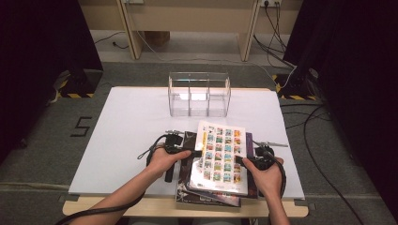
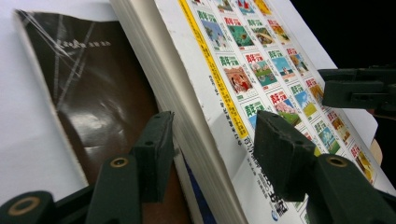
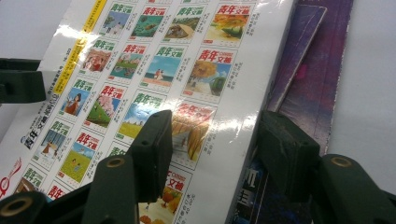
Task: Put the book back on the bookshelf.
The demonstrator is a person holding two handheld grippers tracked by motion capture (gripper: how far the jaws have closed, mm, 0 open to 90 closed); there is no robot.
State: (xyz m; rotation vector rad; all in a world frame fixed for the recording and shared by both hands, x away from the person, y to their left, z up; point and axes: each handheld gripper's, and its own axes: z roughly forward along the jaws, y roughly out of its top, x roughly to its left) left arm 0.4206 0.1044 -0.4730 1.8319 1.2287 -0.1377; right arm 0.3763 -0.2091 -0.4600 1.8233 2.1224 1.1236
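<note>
A white table (image 1: pixel 126 136) carries a small stack of books at about 5 o'clock from its middle, close to the near edge. The top one, a white-covered book (image 1: pixel 220 157) printed with a grid of small colour pictures, is tilted up off the stack. Under it lies a dark brown book (image 2: pixel 98 102) toward 9 o'clock and a purple book (image 3: pixel 317 79) toward 3 o'clock; how many volumes the stack holds is hard to tell, since the white cover hides most of them.

The left gripper (image 1: pixel 193 153) meets the white book's edge at 9 o'clock. In the left gripper view its jaws stand one on each side of that edge, one against the printed cover and one below the page block, closed on the book as far as the frame shows; the lower contact is hidden by the pages.

The right gripper (image 1: pixel 239 160) meets the opposite edge at 3 o'clock. In the right gripper view one jaw lies on the cover and the other sits past the book's edge over the purple book; whether it truly pinches the book I cannot tell.

A clear plastic organizer (image 1: pixel 199 93) with three compartments stands at 12 o'clock, well apart from the books. Both forearms are cut off by the bottom of the high view.
</note>
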